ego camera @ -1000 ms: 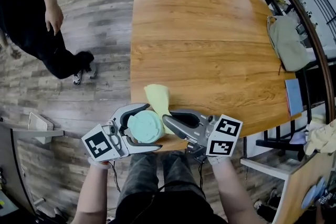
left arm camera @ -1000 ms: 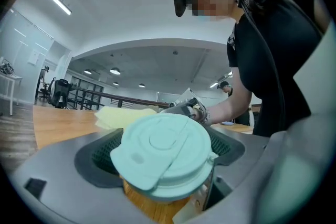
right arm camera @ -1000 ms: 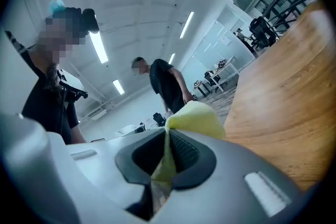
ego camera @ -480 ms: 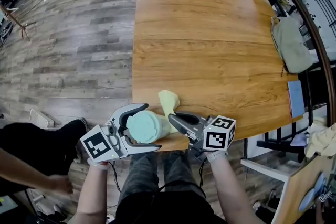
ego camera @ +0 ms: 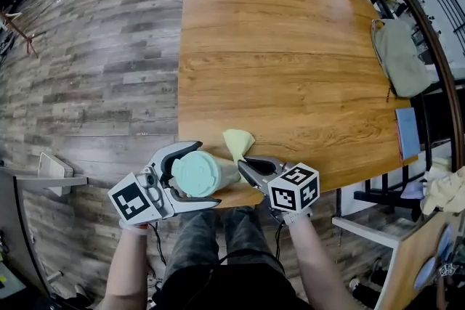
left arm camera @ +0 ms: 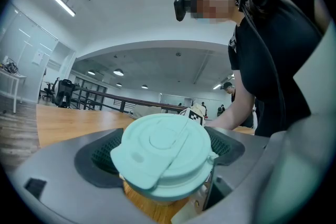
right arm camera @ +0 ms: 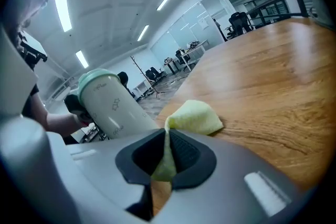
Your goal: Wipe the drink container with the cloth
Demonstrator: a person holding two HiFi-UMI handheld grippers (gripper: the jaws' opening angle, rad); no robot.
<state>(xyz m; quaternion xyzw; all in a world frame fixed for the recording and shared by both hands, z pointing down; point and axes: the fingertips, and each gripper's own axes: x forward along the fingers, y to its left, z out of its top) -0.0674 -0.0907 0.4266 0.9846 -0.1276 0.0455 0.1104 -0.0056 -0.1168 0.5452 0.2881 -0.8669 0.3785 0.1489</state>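
Observation:
A cream drink container with a mint-green lid (ego camera: 197, 173) is held tilted over the table's near edge, and my left gripper (ego camera: 204, 176) is shut on it. In the left gripper view the lid (left arm camera: 164, 153) fills the space between the jaws. My right gripper (ego camera: 245, 160) is shut on a pale yellow cloth (ego camera: 238, 141), which sticks out just right of the container. In the right gripper view the cloth (right arm camera: 193, 117) is pinched between the jaws, with the container (right arm camera: 111, 103) to its left.
The wooden table (ego camera: 290, 62) stretches away ahead. A grey-green bag (ego camera: 399, 56) lies at its right edge, with a blue book (ego camera: 407, 133) nearer. Wood-plank floor (ego camera: 94, 62) is on the left. A railing runs along the far right.
The person in black at the left has left the view. My right gripper has turned and drawn the cloth a little right and toward me, beside the container. The left gripper keeps its hold.

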